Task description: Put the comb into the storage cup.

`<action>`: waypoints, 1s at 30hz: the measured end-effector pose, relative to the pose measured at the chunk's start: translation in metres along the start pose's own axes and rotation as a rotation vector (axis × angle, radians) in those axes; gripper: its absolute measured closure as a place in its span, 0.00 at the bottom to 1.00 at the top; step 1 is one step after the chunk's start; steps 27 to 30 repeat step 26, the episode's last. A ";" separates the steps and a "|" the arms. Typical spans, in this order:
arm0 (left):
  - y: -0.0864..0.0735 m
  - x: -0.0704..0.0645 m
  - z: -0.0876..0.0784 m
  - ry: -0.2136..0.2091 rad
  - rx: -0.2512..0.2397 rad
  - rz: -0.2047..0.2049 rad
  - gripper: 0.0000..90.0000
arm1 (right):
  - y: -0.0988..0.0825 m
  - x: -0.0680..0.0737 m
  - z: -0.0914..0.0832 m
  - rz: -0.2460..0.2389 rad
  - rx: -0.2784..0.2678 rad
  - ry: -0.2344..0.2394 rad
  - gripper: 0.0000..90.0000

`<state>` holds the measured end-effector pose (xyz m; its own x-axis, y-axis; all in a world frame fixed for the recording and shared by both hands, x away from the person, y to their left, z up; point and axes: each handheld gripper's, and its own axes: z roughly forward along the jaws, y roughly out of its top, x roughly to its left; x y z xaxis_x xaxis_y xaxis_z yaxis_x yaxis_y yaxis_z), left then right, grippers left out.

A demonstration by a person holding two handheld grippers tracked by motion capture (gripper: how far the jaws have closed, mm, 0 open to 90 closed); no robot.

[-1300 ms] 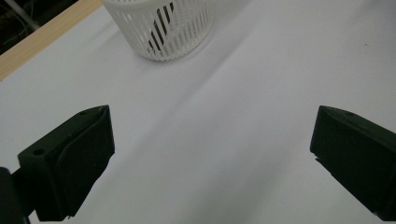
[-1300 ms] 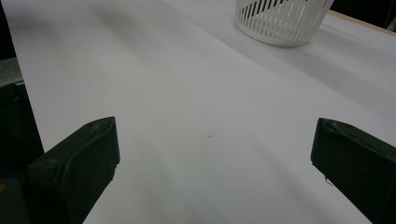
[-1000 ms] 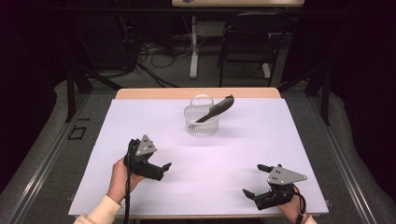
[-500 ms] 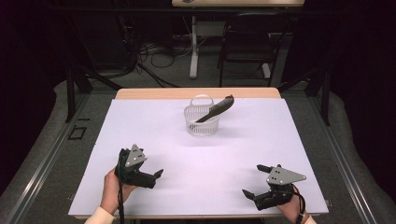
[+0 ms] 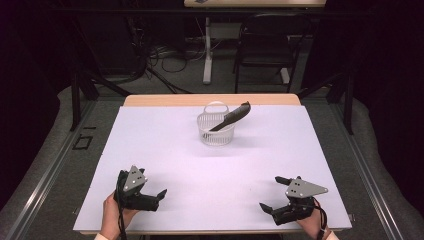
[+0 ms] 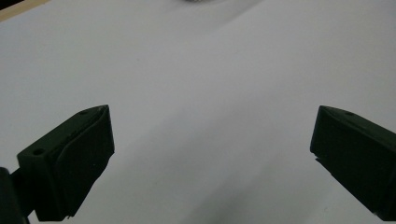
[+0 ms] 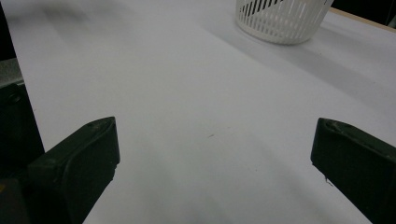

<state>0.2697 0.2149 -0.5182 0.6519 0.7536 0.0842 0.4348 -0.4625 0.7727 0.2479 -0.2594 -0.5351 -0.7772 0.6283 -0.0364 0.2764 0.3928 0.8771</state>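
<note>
Down at the near edge of the table, both grippers have their two black jaws spread wide apart with nothing between them. Seen from the left gripper view, the left gripper (image 6: 212, 158) has bare white surface between and beyond its jaws, and a blurred speck at the very top edge may be the base of the basket, though it is too cut off to be sure. Seen from the right gripper view, the right gripper (image 7: 215, 163) is likewise released over bare white surface, with the lower wall of the white slatted basket (image 7: 280, 21) ahead and to the right of its jaws. From the high view, the left gripper (image 5: 152, 197) sits low over the near left part of the table, held by a hand (image 5: 112, 215) that comes up from the bottom edge, its jaws pointing to the right. The right gripper (image 5: 272, 195) sits over the near right part, its jaws pointing left toward the middle, with a grey three-cornered plate on top. Both are well apart from the basket (image 5: 216, 131), which stands upright on the far middle of the white table (image 5: 165, 150). A dark long-handled tool (image 5: 231, 117) lies tilted in the basket, its upper end jutting over the right rim.
</note>
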 end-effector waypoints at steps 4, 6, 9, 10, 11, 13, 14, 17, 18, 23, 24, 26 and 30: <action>-0.006 0.001 -0.002 0.009 -0.008 -0.014 0.00 | 0.000 0.000 0.000 -0.001 0.001 -0.001 0.01; -0.010 0.002 -0.002 0.011 -0.007 -0.017 0.00 | 0.000 -0.001 0.000 0.001 0.001 0.001 0.01; -0.015 0.002 -0.003 0.010 -0.012 -0.026 0.00 | 0.000 -0.001 0.000 0.000 0.000 -0.001 0.01; -0.017 0.002 -0.003 0.015 -0.016 -0.027 0.00 | 0.000 -0.001 0.000 0.001 -0.001 -0.001 0.01; -0.019 0.001 -0.003 0.017 -0.022 -0.031 0.00 | 0.000 -0.001 0.000 0.001 -0.001 -0.001 0.01; -0.023 0.000 -0.003 0.011 -0.023 -0.027 0.00 | 0.000 -0.001 0.000 0.002 0.000 -0.001 0.01; -0.024 -0.001 -0.003 0.010 -0.030 -0.025 0.00 | 0.000 -0.001 0.000 0.000 0.005 -0.001 0.01; -0.026 -0.001 -0.002 0.005 -0.028 -0.017 0.00 | 0.000 0.000 -0.001 -0.003 -0.003 -0.001 0.01; -0.026 -0.001 -0.002 0.003 -0.033 -0.023 0.00 | 0.000 0.000 -0.001 -0.004 -0.006 -0.001 0.01; -0.027 -0.002 -0.002 -0.003 -0.028 -0.021 0.00 | 0.001 0.000 0.000 -0.002 -0.005 0.002 0.01; -0.027 -0.002 -0.002 -0.008 -0.030 -0.022 0.00 | 0.001 0.000 0.000 -0.003 -0.009 0.002 0.01; -0.027 -0.002 0.000 -0.007 -0.026 -0.020 0.00 | 0.001 0.000 -0.001 -0.004 -0.009 0.000 0.01; -0.027 -0.002 0.000 -0.007 -0.026 -0.020 0.00 | 0.001 0.000 -0.001 -0.004 -0.009 0.000 0.01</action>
